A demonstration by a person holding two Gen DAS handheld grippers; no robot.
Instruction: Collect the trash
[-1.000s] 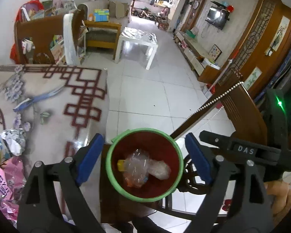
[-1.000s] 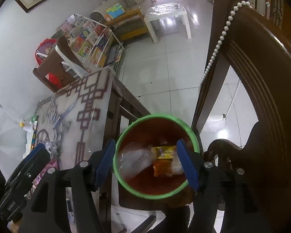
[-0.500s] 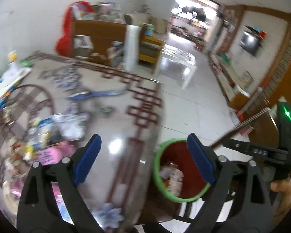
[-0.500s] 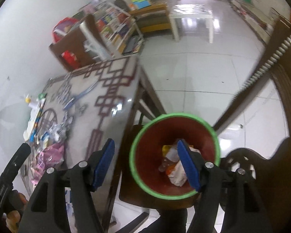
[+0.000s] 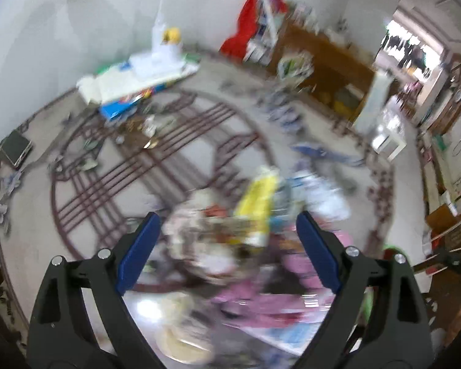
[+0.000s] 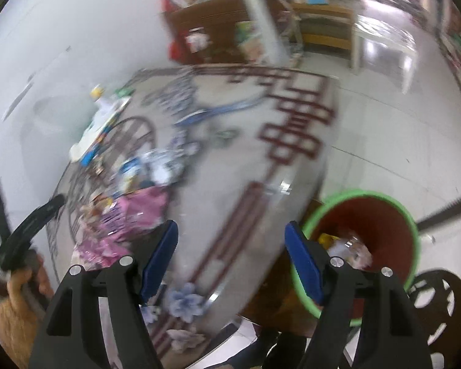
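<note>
Both grippers spread wide over a patterned table strewn with wrappers.

The left gripper, blue-padded fingers apart and empty, frames the blurred heap of pink, yellow and white wrappers lying between and just ahead of its tips. The right gripper, fingers likewise apart, has those wrappers left of its fingers; the green-rimmed red plastic bin, holding trash, sits beside its right finger.

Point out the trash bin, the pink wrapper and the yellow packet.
trash bin (image 6: 413,224): right wrist view, green rim, far right side.
pink wrapper (image 6: 138,212): right wrist view, middle of the crumpled pink sheet.
yellow packet (image 5: 258,203): left wrist view, blurred yellow face, centre.
</note>
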